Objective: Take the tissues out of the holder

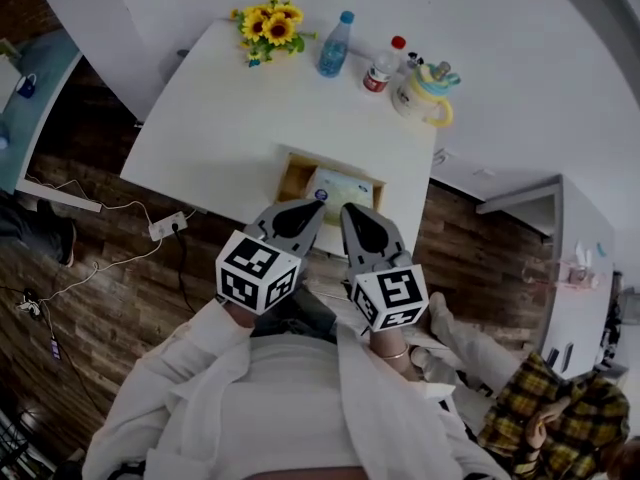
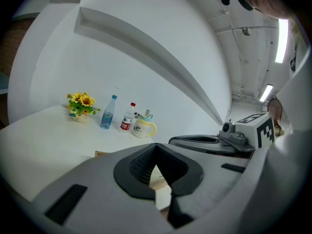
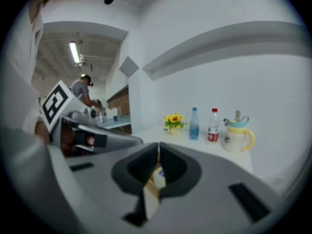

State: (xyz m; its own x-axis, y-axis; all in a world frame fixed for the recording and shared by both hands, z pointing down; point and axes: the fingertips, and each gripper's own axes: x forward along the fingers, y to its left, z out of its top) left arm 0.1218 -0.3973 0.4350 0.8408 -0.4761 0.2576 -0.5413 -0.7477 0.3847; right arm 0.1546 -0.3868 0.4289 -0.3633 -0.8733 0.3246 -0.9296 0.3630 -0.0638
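A wooden tissue holder (image 1: 293, 178) sits at the near edge of the white table (image 1: 220, 128), with a pale blue tissue pack (image 1: 341, 189) lying in it. Both grippers hover side by side just short of the holder, above the table's edge. In the head view my left gripper (image 1: 307, 208) and my right gripper (image 1: 351, 212) point at it with tips closed. The left gripper (image 2: 156, 146) has its jaws met, nothing held; a sliver of the tissue pack (image 2: 159, 175) shows below the tips. The right gripper (image 3: 158, 148) is likewise shut and empty, with the pack (image 3: 159, 175) beyond it.
Along the table's far edge stand a pot of sunflowers (image 1: 268, 26), a blue water bottle (image 1: 335, 46), a red-capped bottle (image 1: 381, 68) and a yellow-handled jug (image 1: 427, 94). A power strip (image 1: 166, 226) lies on the wooden floor. A person in plaid (image 1: 548, 408) sits at the lower right.
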